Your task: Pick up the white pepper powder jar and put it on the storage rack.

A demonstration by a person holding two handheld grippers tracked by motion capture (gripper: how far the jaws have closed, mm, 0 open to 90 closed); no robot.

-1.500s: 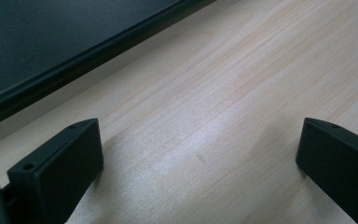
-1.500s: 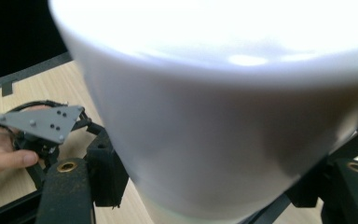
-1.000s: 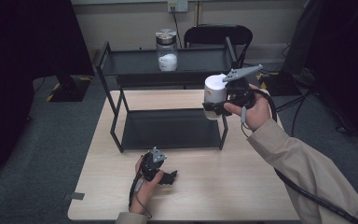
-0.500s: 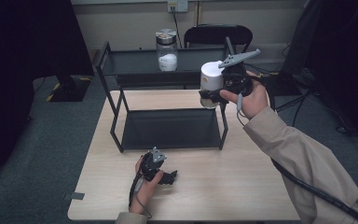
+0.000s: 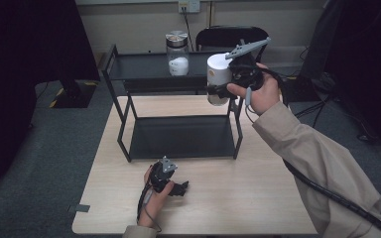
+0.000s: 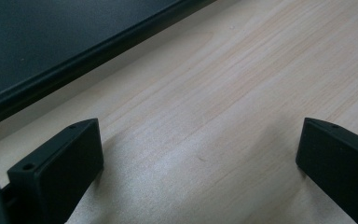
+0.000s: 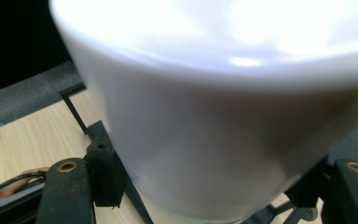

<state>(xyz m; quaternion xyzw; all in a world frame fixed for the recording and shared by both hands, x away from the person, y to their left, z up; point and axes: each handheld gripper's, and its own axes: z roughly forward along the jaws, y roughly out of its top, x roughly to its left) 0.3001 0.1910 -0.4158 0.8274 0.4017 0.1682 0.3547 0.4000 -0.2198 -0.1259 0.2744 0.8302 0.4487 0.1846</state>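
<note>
Right gripper (image 5: pixel 222 89) clamps a white-lidded jar (image 5: pixel 218 79) upright between its fingers, level with the black rack's (image 5: pixel 129 67) upper shelf, likely for placing beside the glass jar (image 5: pixel 177 53). Left gripper (image 5: pixel 181 188) rests on the table (image 5: pixel 238 198), fingers apart, empty.

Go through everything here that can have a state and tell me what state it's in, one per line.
White jar: upright, lid on, held in the air beside the rack's top shelf.
Right gripper: shut on the white jar.
Left gripper: open, empty, resting on the table.
Glass jar: upright, lid on, on the rack's top shelf, part full of white powder.
Rack: lower shelf bare.
</note>
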